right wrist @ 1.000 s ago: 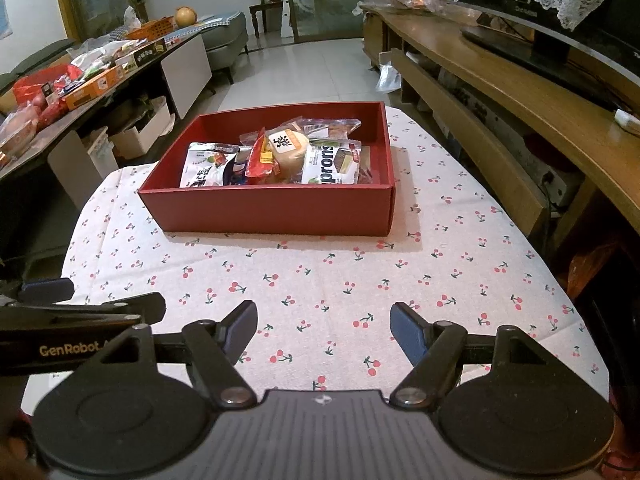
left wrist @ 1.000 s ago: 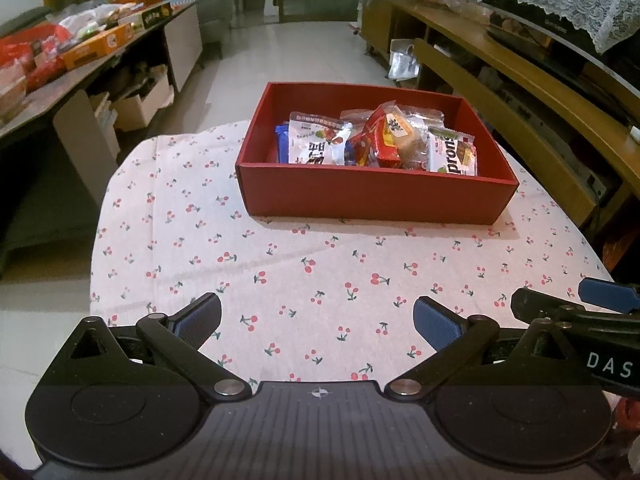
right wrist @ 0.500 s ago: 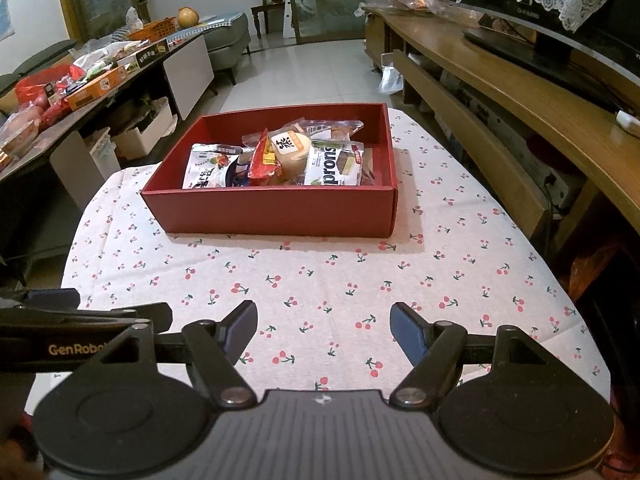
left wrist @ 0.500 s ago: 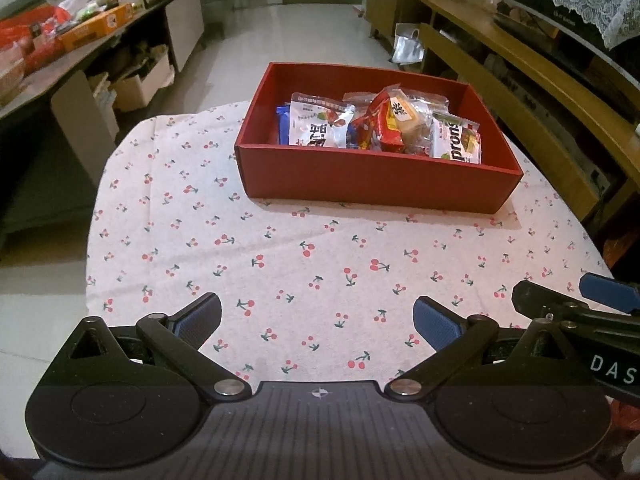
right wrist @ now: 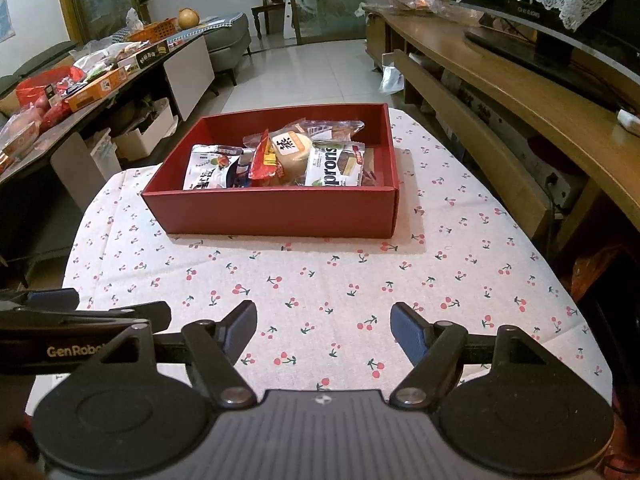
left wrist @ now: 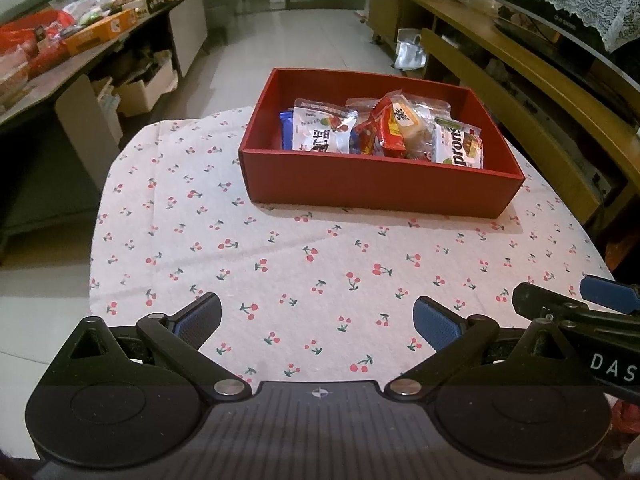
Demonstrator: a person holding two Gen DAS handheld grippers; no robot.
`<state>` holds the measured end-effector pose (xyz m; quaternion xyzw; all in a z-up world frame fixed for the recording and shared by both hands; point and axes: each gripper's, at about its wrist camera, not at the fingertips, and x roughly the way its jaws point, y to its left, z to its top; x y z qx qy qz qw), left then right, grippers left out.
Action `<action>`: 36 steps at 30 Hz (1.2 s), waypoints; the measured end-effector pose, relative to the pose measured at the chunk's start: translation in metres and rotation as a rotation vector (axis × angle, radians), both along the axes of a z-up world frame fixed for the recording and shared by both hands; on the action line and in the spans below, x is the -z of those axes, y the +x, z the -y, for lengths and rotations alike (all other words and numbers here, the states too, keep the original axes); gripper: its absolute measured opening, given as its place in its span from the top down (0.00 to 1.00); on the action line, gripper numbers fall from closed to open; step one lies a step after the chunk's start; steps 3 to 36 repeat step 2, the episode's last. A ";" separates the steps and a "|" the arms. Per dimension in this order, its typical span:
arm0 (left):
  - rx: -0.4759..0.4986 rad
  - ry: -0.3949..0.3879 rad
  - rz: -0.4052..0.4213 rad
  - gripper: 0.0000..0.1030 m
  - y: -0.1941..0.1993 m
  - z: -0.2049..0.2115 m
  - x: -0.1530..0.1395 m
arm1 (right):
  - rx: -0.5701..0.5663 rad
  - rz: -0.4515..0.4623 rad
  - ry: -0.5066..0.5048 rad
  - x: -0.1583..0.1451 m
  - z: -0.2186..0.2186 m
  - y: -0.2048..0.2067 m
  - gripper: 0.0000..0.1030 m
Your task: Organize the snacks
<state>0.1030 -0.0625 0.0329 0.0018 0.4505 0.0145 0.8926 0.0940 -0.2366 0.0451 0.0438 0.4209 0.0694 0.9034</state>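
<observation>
Left gripper [left wrist: 316, 316] spread wide, nothing between its blue pads, poised above the near edge of the table [left wrist: 168, 216] with its cherry-print cloth. Right gripper [right wrist: 323, 326] likewise spread wide and holding nothing, just beside the left one at the near edge; its tip seen at the far right of the left wrist view, and the left tool's tip at the far left of the right wrist view. Red box [left wrist: 380, 188] on the far half of the table, well apart from both grippers, sitting flat on the cloth. Snacks [left wrist: 384, 132] piled inside the box toward its near wall: a white packet with red fruit print [left wrist: 320, 130] at the left, a blue wrapper [left wrist: 286, 130] touching its left side, a red wrapper [left wrist: 384, 132] and a clear-wrapped pale cake with a white label [right wrist: 292, 152] in the middle, a white and green packet [right wrist: 336, 168] at the right. Far part of the box floor bare. Long bench with boxes and packages [right wrist: 96, 80] along the left of the room, wooden cabinet [right wrist: 520, 96] along the right.
</observation>
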 end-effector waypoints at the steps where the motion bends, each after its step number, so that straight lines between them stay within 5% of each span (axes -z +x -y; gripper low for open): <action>1: -0.004 0.006 0.001 0.00 0.000 0.000 0.000 | 0.000 0.000 0.000 0.000 0.000 0.000 0.23; 36: -0.007 0.012 0.003 0.00 0.000 0.000 0.000 | 0.001 0.000 0.000 0.001 0.000 0.000 0.22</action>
